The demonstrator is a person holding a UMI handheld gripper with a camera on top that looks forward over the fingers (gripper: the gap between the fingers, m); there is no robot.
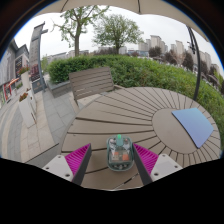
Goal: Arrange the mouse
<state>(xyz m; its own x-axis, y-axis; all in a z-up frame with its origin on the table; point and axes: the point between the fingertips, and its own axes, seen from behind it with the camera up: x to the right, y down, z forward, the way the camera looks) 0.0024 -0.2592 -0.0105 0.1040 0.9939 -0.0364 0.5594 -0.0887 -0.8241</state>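
Mouse (119,154) stands between the two fingers of the gripper (113,160), resting on the table (120,120) with a gap showing at either side, so the jaws are wide and not pressing on it. It looks clear-bodied with dark and greenish parts inside, its long axis pointing away from the fingers. The pads (78,159) on the fingers are magenta. The table is round, made of pale wooden slats. On its right part, well apart from the mouse, lies a light blue mousepad (191,126). Beyond the table's far left edge stands a wooden bench (92,82). Behind it runs a green hedge (140,68), with trees (118,30) and buildings (160,46) farther off.
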